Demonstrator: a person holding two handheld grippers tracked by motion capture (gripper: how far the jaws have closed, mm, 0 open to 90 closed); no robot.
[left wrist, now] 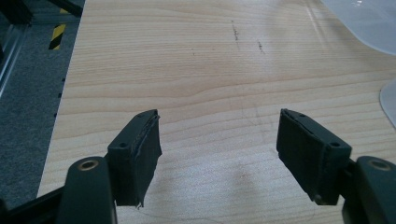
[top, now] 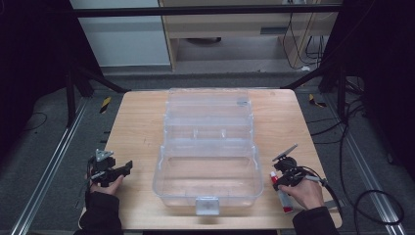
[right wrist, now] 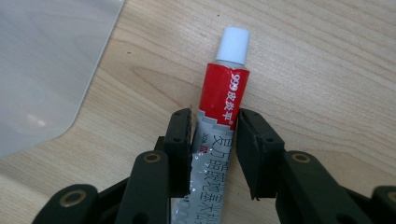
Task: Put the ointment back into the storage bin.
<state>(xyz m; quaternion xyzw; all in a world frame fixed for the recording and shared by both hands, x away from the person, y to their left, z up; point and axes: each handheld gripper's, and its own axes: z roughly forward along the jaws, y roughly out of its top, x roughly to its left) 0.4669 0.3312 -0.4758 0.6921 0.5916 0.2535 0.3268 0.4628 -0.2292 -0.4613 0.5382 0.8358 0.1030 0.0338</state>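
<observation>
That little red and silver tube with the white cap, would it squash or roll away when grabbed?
The tube looks like soft foil, so it probably dents under the right gripper. Its crimped flat body likely stops it rolling on the table. It seems small and light, easy to lift.

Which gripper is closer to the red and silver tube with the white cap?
The right gripper: its fingers close around the red and silver tube. The left gripper is across the clear plastic box, open.
</observation>
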